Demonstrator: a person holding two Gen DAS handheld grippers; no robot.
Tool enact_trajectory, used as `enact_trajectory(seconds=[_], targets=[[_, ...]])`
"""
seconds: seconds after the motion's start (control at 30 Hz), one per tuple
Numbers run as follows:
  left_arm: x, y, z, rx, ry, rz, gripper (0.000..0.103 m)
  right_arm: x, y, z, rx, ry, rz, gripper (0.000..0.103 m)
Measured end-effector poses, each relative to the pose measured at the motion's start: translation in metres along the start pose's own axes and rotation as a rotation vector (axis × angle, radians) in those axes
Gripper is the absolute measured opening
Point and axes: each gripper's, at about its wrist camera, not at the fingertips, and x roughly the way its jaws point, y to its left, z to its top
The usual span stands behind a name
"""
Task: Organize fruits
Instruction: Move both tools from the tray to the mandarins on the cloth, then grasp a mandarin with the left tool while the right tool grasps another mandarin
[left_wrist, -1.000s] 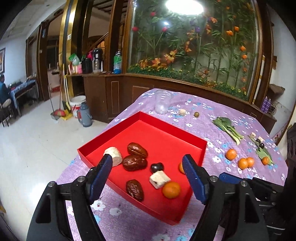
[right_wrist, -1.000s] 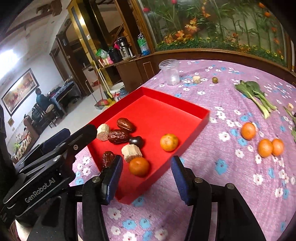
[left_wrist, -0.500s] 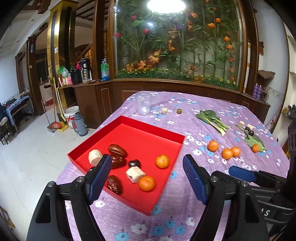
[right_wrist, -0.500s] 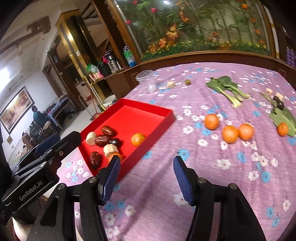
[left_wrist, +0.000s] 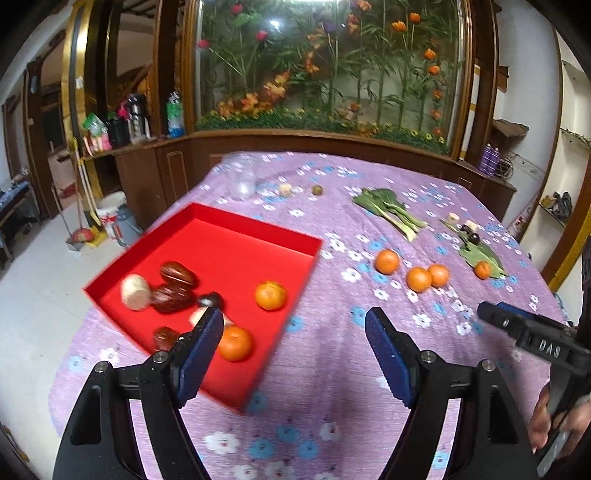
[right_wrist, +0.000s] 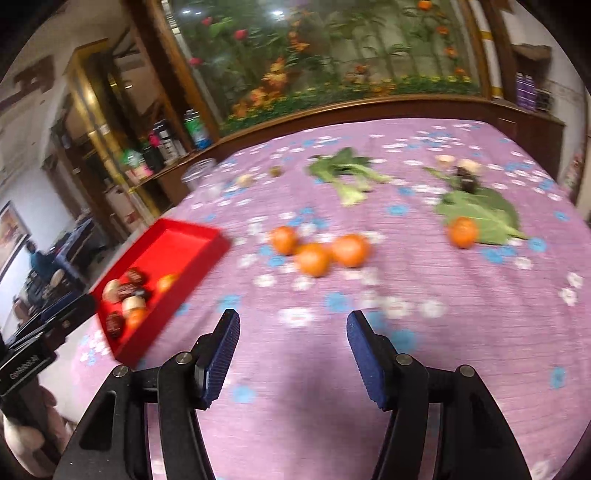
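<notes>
A red tray (left_wrist: 236, 236) on the purple flowered cloth holds two oranges (left_wrist: 270, 295), brown dates (left_wrist: 178, 273) and pale chunks (left_wrist: 135, 291); it also shows in the right wrist view (right_wrist: 173, 236). Three loose oranges (left_wrist: 418, 278) lie right of the tray, and also show in the right wrist view (right_wrist: 314, 259). A fourth orange (right_wrist: 462, 232) sits by a green leaf (right_wrist: 480, 212). My left gripper (left_wrist: 293, 332) is open and empty above the tray's near corner. My right gripper (right_wrist: 291, 334) is open and empty, short of the three oranges.
Green bok choy (left_wrist: 388, 210), a glass jar (left_wrist: 242, 181), a small pale piece (left_wrist: 285, 189) and a small olive fruit (left_wrist: 317, 189) lie at the far side. A dark fruit (right_wrist: 466, 178) and pale bits sit by the leaf. A wooden cabinet stands behind the table.
Both grippers have swung right, away from the tray and toward the loose oranges. Both stay open and empty. Nothing on the table has moved.
</notes>
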Motion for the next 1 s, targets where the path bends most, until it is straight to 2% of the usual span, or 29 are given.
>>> enact_trajectory(seconds=[0.13,0.23,0.33,0.43,0.53,0.67,0.8,0.93,1.0], targets=[[0.024,-0.018,0.001,0.017,0.067,-0.080,0.078,-0.002,-0.038,0.008,0.039,0.007,-0.071,0.065],[0.048,-0.034,0.008,0.025,0.122,-0.161,0.078,0.006,-0.049,0.014,0.044,0.023,-0.086,0.065],[0.074,-0.046,0.023,0.020,0.153,-0.193,0.078,0.021,-0.048,0.022,0.031,0.042,-0.080,0.065],[0.099,-0.057,0.038,0.031,0.165,-0.194,0.078,0.038,-0.043,0.031,0.014,0.037,-0.087,0.065],[0.128,-0.067,0.047,0.028,0.189,-0.236,0.078,0.056,-0.043,0.043,0.022,0.036,-0.079,0.061],[0.159,-0.076,0.056,0.027,0.209,-0.256,0.078,0.078,-0.042,0.054,0.030,0.054,-0.066,0.060],[0.187,-0.082,0.059,0.041,0.250,-0.263,0.066,0.096,-0.041,0.057,0.031,0.082,-0.051,0.060],[0.206,-0.086,0.054,0.053,0.286,-0.258,0.065,0.102,-0.043,0.058,0.037,0.078,-0.033,0.060],[0.208,-0.091,0.053,0.077,0.268,-0.245,0.065,0.104,-0.044,0.060,0.041,0.076,-0.026,0.060]])
